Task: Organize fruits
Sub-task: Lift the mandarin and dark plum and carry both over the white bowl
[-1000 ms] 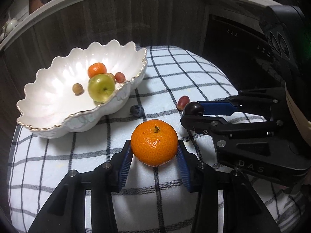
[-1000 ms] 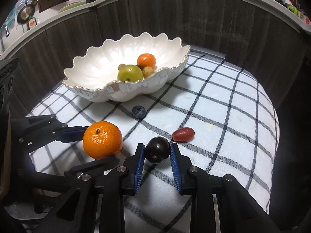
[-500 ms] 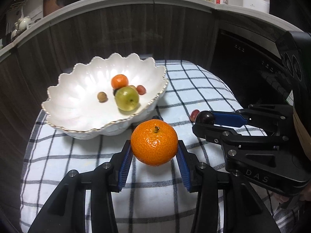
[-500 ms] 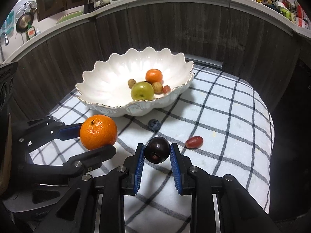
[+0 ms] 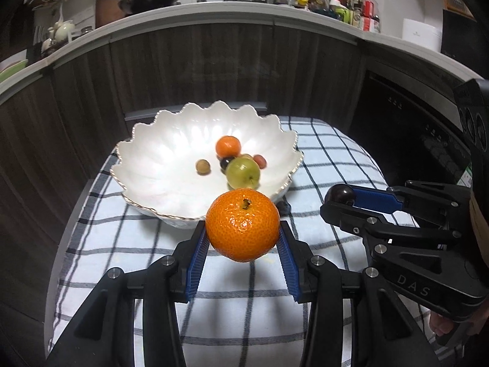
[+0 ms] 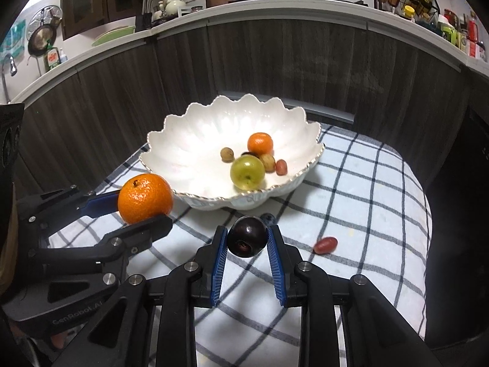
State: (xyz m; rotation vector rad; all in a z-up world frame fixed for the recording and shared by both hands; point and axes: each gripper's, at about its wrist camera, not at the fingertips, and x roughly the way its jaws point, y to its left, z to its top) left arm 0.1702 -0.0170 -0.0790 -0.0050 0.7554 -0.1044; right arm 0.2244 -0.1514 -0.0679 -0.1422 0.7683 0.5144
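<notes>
My left gripper (image 5: 243, 232) is shut on a large orange mandarin (image 5: 243, 224), held in the air just in front of the white scalloped bowl (image 5: 152, 159). To its right, my right gripper (image 6: 247, 238) is shut on a dark purple grape (image 6: 247, 240), also lifted above the cloth. The bowl (image 6: 189, 134) holds a small mandarin (image 6: 259, 143), a green fruit (image 6: 247, 172), brown longans (image 6: 227, 154) and a red grape (image 6: 281, 166). On the checked cloth lie a blueberry (image 6: 269, 217) and a red grape (image 6: 325, 244). In the right wrist view the left gripper (image 6: 143, 208) with the mandarin (image 6: 145, 194) is at the left.
The table under the checked cloth (image 5: 336, 159) is small, with edges close on every side. A dark wood-panelled counter front (image 6: 275, 61) curves behind it, its top crowded with pans and bottles. A dark appliance (image 5: 412, 128) stands at the right.
Both grippers have risen and pulled back with their fruit, so the bowl and cloth look smaller and farther away. Neither grip has changed.
</notes>
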